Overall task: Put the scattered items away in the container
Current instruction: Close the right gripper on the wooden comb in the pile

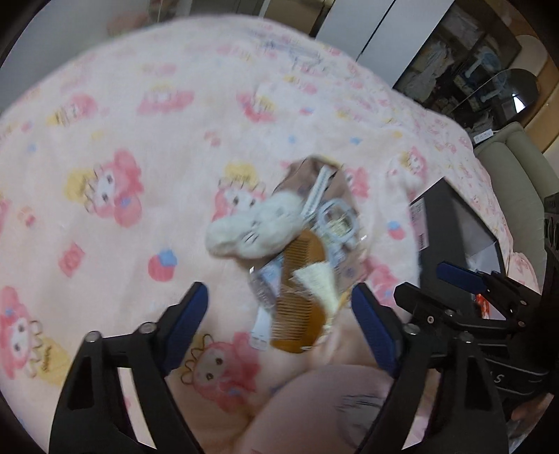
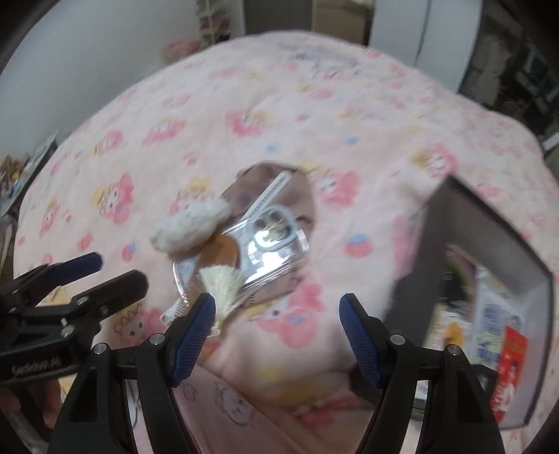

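Observation:
A small pile lies on the pink cartoon-print blanket (image 1: pixel 115 115): a white plush toy (image 1: pixel 251 227), a brown wooden comb (image 1: pixel 297 300), a cream tassel (image 1: pixel 318 283), a clear phone case (image 2: pixel 272 244), a thin white comb (image 2: pixel 269 195), all on a brownish pouch (image 1: pixel 307 171). My left gripper (image 1: pixel 280 295) hovers open over the near end of the pile, with the wooden comb seen between its fingers but not pinched. My right gripper (image 2: pixel 277 297) is open just right of the tassel, over bare blanket. A dark grey box (image 2: pixel 489 223) stands to the right, packets inside.
The two grippers hang close side by side; the right gripper (image 1: pixel 436 284) shows at the left wrist view's right edge, in front of the box (image 1: pixel 450 216). Pale wardrobe doors (image 1: pixel 363 31) and dark shelves (image 1: pixel 464 66) stand beyond the bed. Both views are motion-blurred.

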A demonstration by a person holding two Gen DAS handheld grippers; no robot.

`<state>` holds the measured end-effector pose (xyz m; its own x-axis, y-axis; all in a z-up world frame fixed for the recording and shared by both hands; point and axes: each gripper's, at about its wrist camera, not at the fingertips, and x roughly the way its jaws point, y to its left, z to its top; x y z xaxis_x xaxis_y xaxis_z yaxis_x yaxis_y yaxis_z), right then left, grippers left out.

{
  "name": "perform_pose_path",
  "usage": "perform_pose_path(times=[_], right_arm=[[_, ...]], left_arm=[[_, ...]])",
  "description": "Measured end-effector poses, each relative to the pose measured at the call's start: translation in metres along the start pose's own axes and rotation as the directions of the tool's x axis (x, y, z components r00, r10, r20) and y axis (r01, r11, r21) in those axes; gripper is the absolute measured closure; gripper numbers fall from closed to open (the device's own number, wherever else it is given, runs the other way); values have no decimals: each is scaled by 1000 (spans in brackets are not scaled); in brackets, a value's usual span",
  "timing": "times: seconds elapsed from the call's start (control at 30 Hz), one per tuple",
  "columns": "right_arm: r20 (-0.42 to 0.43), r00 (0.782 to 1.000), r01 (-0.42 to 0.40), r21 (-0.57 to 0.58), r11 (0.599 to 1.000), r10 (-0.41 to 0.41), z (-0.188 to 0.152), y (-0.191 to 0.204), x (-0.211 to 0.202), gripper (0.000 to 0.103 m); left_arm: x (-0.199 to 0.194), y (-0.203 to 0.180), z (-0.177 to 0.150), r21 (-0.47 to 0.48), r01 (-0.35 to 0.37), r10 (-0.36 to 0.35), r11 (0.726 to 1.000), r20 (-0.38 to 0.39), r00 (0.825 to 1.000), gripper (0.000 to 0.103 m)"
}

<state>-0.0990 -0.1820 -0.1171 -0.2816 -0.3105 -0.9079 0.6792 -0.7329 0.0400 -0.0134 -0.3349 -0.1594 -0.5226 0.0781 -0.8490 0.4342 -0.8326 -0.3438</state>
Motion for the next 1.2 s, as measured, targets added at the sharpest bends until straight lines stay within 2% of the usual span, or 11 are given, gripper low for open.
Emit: perform_pose_path(times=[0.1,0.23,0.33,0.43,0.5,0.7,0.83,0.9,0.97,1.0,1.2], right_arm=[[-71,996,-48,-9,999,48,0,4,28,33],[-136,986,-101,-12,995,98,0,4,53,38],[-163,979,-127,-5,992,125,-1,4,65,51],[-184,974,-137,-5,991,134,-4,6,74,64],[-183,971,-159,4,987,157,-5,6,76,67],[-143,976,-165,7,986,164,0,7,73,69],[-186,953,-238,22,971,238,2,11,84,69],[-214,935,-283,34,959,283,0,15,89,71],[-224,931,-291,25,956,290,-2,19,88,73],[-221,938,-273,9,962,269,-3,21,87,74],[-191,964,-196,-47,980,183,-5,25,75,75]], left_arm=[[28,17,-3,-33,46,-49,998,-85,995,42],[53,28,-12,-82,124,-137,989,-169,976,49],[58,30,-18,-90,163,-177,983,-188,966,52],[58,33,-20,-118,197,-218,973,-197,956,62],[53,37,-23,-136,217,-240,967,-191,952,67],[44,45,-33,-174,280,-314,944,-216,924,68],[58,52,-31,-210,297,-344,932,-249,905,67],[66,54,-31,-223,312,-364,924,-257,895,78],[71,55,-33,-255,364,-425,896,-251,870,86],[71,53,-32,-256,367,-428,894,-247,869,88],[56,54,-24,-223,337,-379,915,-190,906,100]])
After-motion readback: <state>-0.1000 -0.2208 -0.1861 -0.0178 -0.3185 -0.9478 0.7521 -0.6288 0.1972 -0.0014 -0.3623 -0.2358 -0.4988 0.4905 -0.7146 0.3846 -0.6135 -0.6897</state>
